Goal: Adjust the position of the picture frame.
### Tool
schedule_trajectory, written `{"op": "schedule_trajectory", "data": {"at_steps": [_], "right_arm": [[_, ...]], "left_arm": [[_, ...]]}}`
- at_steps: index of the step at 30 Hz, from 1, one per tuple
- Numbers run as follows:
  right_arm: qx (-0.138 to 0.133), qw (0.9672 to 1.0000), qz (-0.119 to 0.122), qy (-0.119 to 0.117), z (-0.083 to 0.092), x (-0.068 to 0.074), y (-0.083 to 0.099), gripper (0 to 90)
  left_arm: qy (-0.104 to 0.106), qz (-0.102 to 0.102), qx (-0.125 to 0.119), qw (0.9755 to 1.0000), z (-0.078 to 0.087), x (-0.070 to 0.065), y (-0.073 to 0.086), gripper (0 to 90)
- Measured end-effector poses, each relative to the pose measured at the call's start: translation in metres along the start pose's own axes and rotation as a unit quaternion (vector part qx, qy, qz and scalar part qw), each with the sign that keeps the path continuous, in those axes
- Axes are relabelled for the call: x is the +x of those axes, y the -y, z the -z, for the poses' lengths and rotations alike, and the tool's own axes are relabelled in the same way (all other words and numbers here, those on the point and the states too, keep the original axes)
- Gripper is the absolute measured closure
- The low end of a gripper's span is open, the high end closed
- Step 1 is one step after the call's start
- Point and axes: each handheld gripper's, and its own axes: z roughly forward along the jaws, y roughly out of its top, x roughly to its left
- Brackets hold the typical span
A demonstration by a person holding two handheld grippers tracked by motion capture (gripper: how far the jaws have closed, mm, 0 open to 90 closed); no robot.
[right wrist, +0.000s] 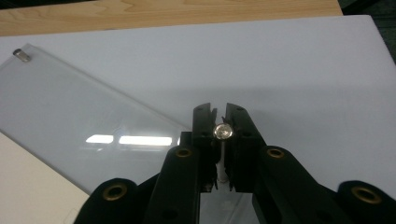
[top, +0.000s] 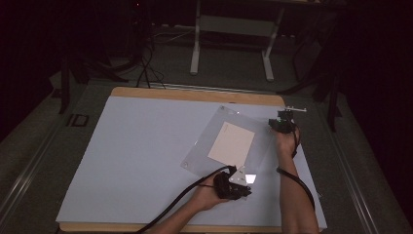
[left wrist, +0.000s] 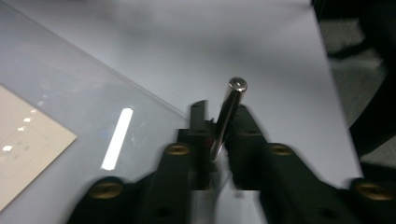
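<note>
Both grippers are clamped on little metal pins right now. My left gripper [top: 242, 187] has its jaws pinched on a shiny steel pin [left wrist: 227, 116] at the near corner of the clear plastic sheet [top: 214, 131]; the pin leans a bit and its round polished top sticks up past the jaw tips. My right gripper [top: 282, 124] sits at the far right corner of the sheet, jaws closed tight on another pin [right wrist: 222, 131], seen end-on as a bright round cap with a thin shaft below it.

That sheet is flat, see-through, with hard straight edges and glare streaks from the lights. It lies tilted on the pale blue mat [top: 136, 146], which covers most of the wooden table [top: 195, 94]. A cream card [top: 232, 143] with square corners lies at the middle of the sheet; can't tell if it's on top or under. A third small pin [right wrist: 21, 54] stands at another corner.

Left gripper view is pretty smeared, so the print on the card is unreadable. Room beyond the table is nearly black.
</note>
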Motion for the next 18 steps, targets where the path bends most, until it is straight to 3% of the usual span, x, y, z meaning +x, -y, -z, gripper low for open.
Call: {"op": "schedule_trajectory", "data": {"at_steps": [4,9,18], "right_arm": [[0.003,0.9999,0.015,0.003,-0.001,0.004,-0.002,84.1],[0.002,0.9992,0.039,-0.01,-0.005,0.022,-0.006,84.4],[-0.002,0.993,0.095,-0.069,-0.014,0.093,-0.021,84.3]], "left_arm": [[-0.028,-0.046,0.026,0.9982,0.002,-0.007,-0.006,84.5],[-0.034,-0.054,0.034,0.9974,0.01,-0.012,-0.006,84.6],[-0.055,-0.05,0.07,0.9948,0.034,-0.021,0.0,84.7]]}}
